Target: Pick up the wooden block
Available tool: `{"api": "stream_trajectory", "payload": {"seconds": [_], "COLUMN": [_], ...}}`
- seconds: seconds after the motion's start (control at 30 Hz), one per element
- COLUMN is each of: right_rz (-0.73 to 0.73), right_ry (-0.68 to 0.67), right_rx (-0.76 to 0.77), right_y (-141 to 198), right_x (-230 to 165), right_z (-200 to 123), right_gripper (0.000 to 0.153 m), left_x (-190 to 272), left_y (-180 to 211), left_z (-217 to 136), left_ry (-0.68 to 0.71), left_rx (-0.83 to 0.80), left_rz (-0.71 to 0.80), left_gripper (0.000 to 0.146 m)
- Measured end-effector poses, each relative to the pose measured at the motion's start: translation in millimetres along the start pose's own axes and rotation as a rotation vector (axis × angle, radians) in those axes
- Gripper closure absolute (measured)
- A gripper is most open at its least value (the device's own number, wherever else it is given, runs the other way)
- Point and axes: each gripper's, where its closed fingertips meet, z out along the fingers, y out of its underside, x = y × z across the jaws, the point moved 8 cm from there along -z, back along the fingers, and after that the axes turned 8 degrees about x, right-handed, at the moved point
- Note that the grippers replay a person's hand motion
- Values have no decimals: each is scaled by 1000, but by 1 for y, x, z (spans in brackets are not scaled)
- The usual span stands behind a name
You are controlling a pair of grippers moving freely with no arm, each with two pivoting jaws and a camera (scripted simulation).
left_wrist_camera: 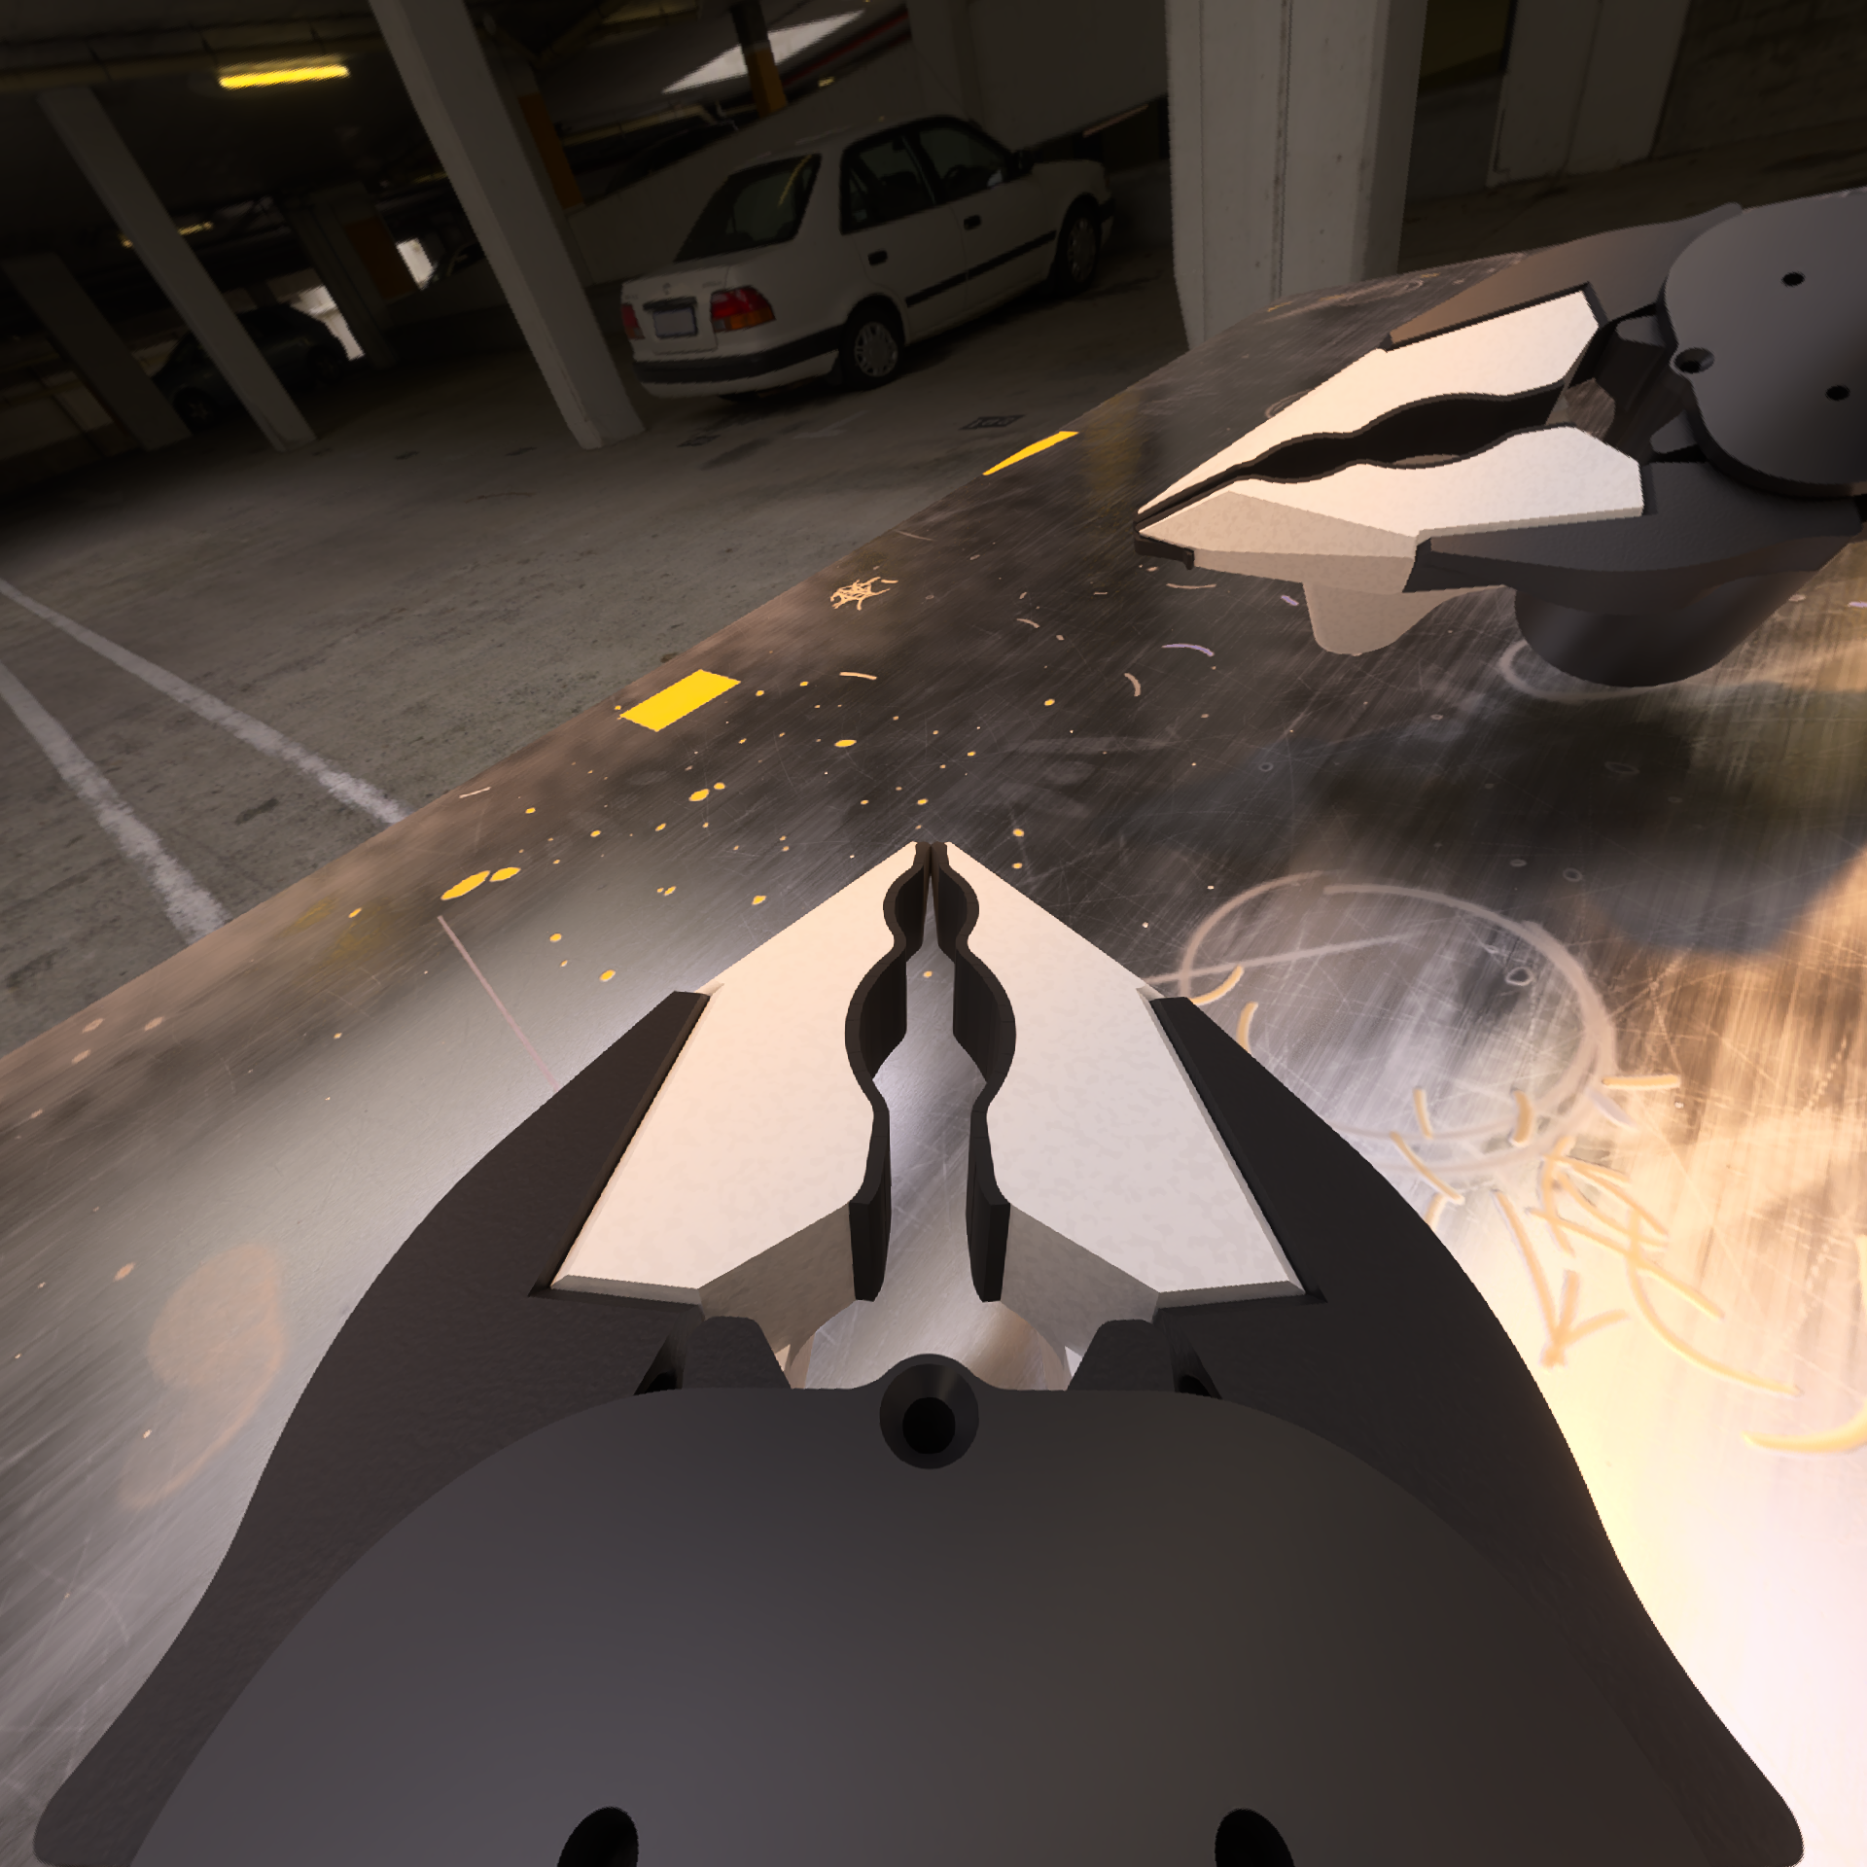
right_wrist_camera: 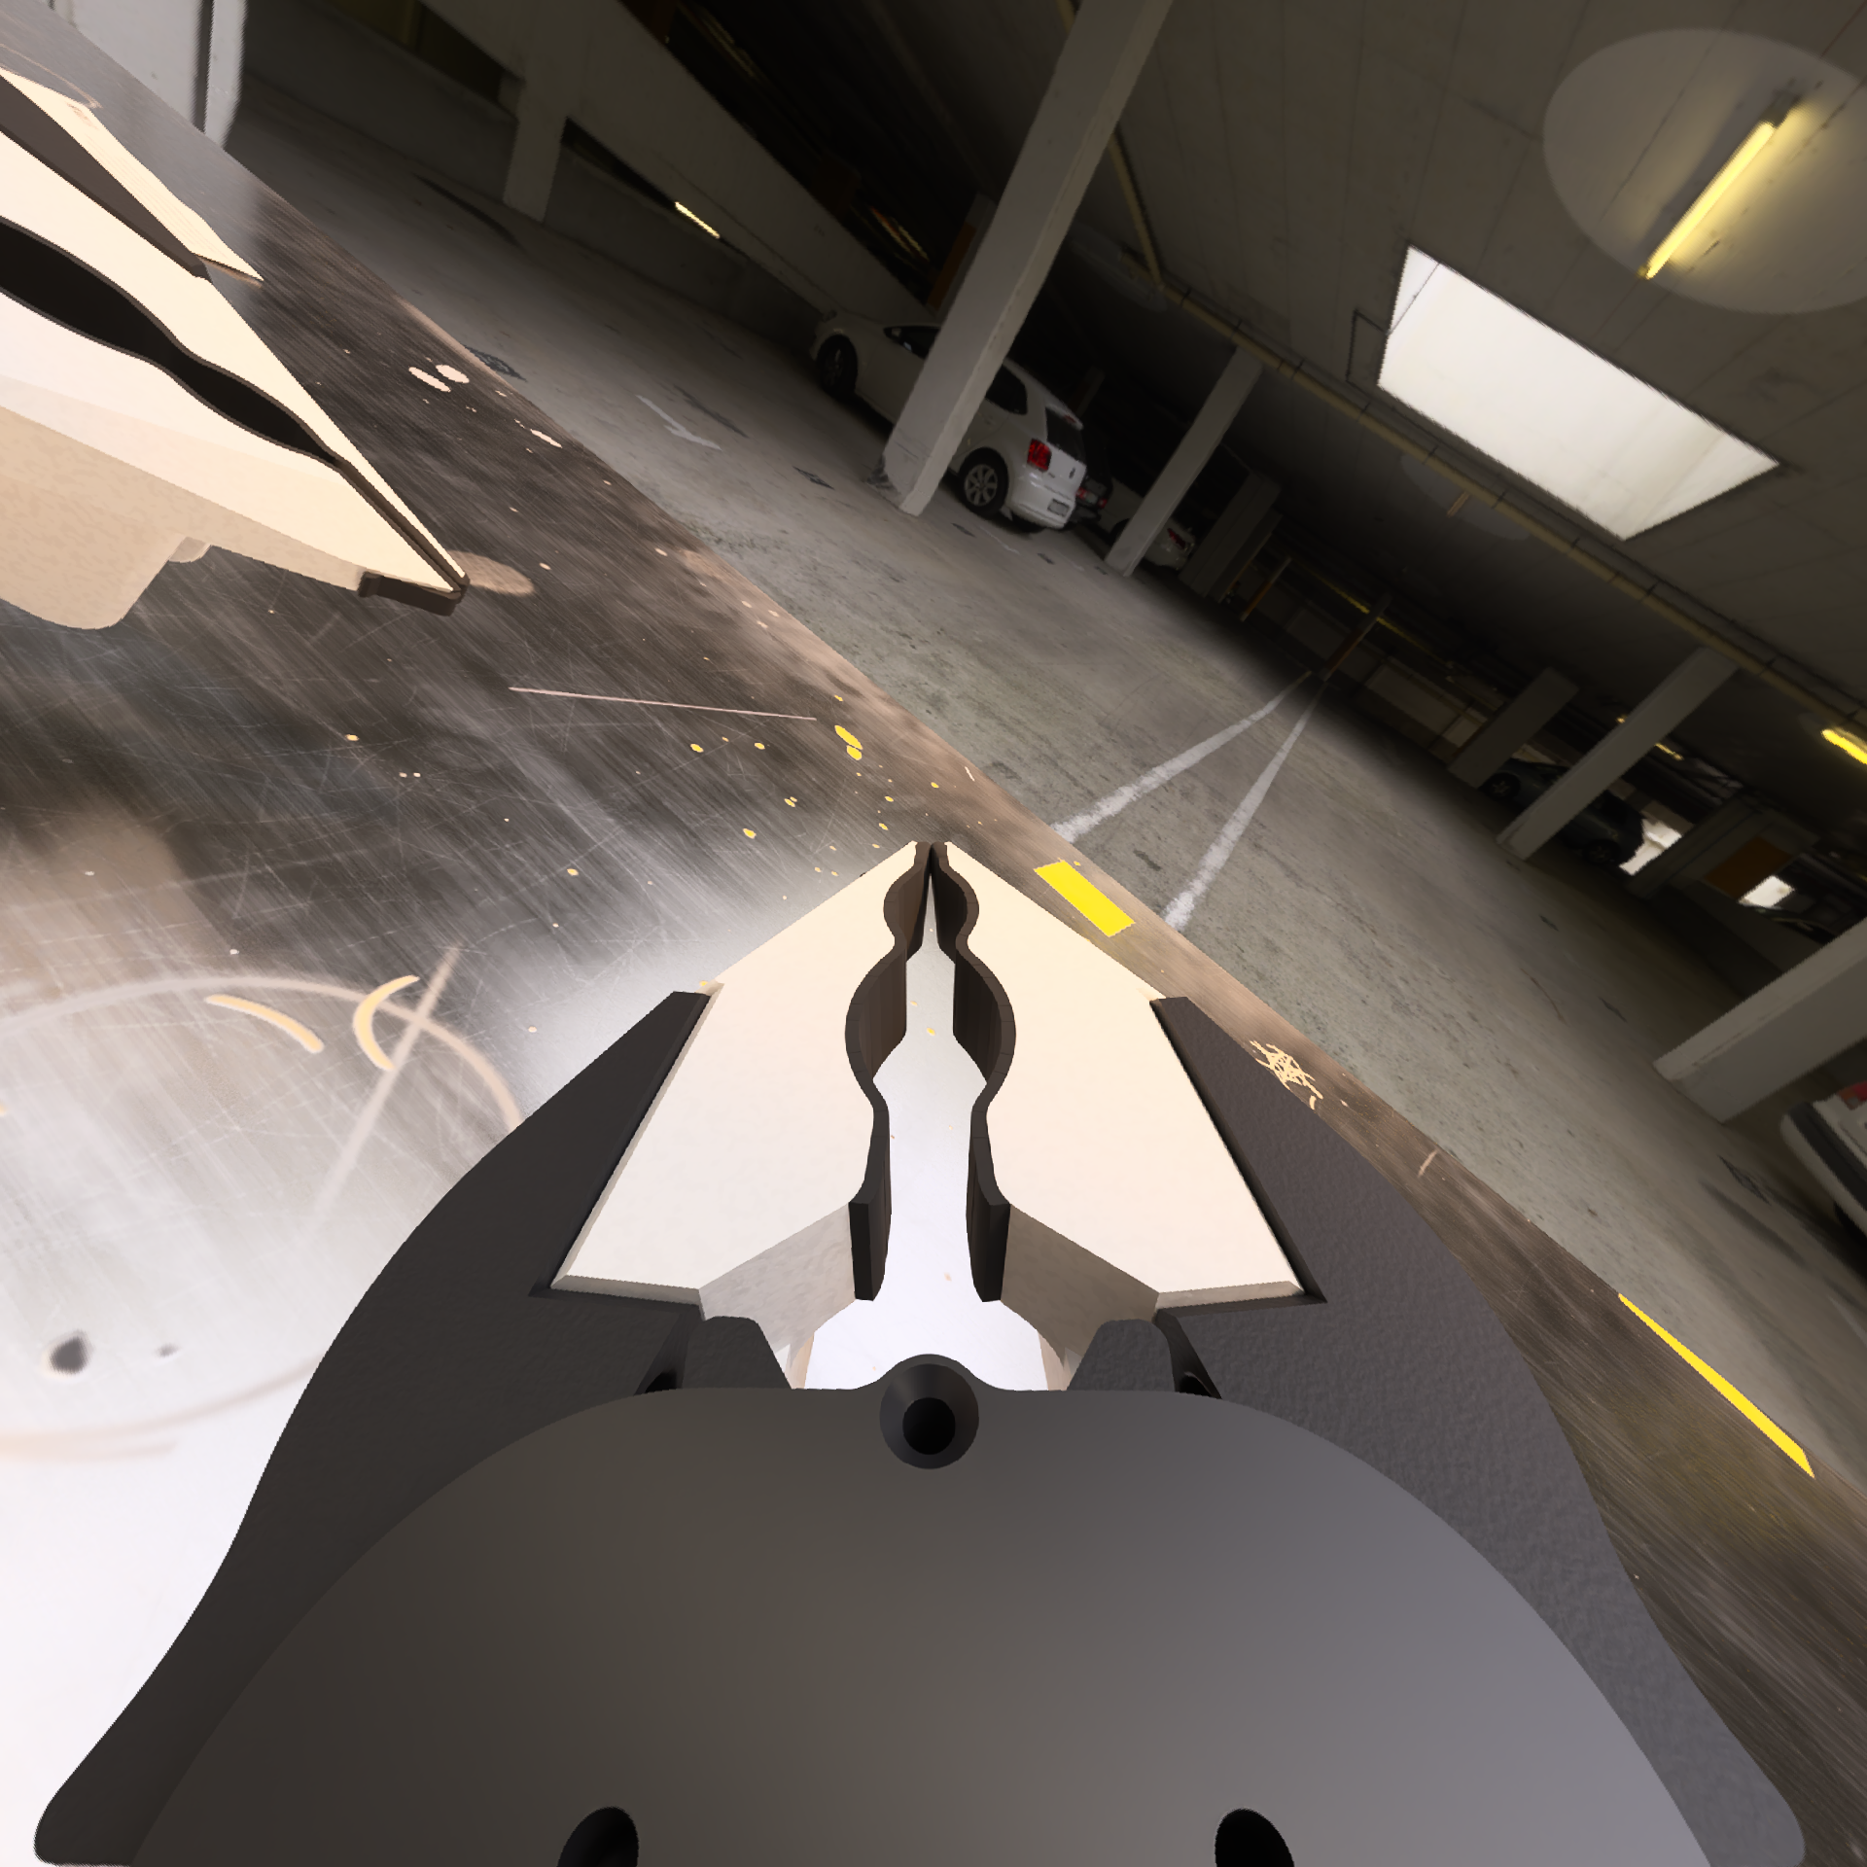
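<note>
No wooden block shows in either view. My left gripper is shut and empty, its fingertips together above the scratched metal table. My right gripper is also shut and empty, pointing toward the table's edge. The right gripper also shows in the left wrist view at the upper right, shut, low over the table. The left gripper shows in the right wrist view at the upper left, shut.
The table top carries yellow paint spots, yellow rectangles near its edge, and chalk-like circles. Beyond the edge lies a parking garage floor with pillars and a white car.
</note>
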Motion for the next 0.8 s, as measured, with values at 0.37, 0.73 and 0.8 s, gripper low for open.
{"api": "stream_trajectory", "payload": {"seconds": [0.37,0.73,0.8], "right_rz": [3,4,4], "right_ry": [-5,-12,-13], "right_rx": [-1,-4,-5], "right_y": [0,0,0], "right_x": [0,-1,-1], "right_z": [0,0,0], "right_gripper": [153,153,153], "left_x": [1,1,1], "left_y": [0,0,0], "left_z": [0,0,0], "left_ry": [6,8,8], "left_rx": [-5,-6,-6], "left_rz": [6,7,6], "left_gripper": [146,146,146]}}
